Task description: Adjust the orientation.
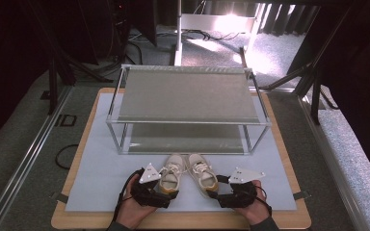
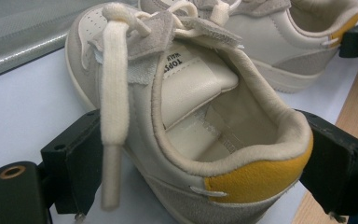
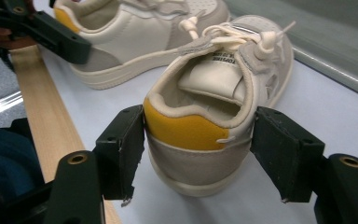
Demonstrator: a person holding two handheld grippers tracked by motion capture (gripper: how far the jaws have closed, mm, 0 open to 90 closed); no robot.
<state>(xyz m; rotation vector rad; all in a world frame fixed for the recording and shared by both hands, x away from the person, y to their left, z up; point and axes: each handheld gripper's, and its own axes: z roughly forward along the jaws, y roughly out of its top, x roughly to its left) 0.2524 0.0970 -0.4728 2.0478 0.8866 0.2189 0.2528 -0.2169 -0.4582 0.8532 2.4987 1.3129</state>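
- Both sneakers stand side by side on the white mat point(image 1: 96, 183) of the tabletop point(image 1: 298, 219), just in front of the two-level shoe rack point(image 1: 188, 96), toes toward it.
- Your left tongs point(image 1: 166, 187) are at the heel of the left sneaker point(image 2: 186, 121); the jaws press both sides of it, so I judge it is grasped.
- Your right tongs point(image 1: 212, 188) sit around the heel of the right sneaker point(image 3: 214, 102). One jaw touches the yellow heel patch, the other seems just beside, so the grip looks closing, not yet firm.
- The step in hand seems to be taking the pair.
- Next, probably you need to squeeze the right side fully, then lift both shoes level toward a shelf of the rack.
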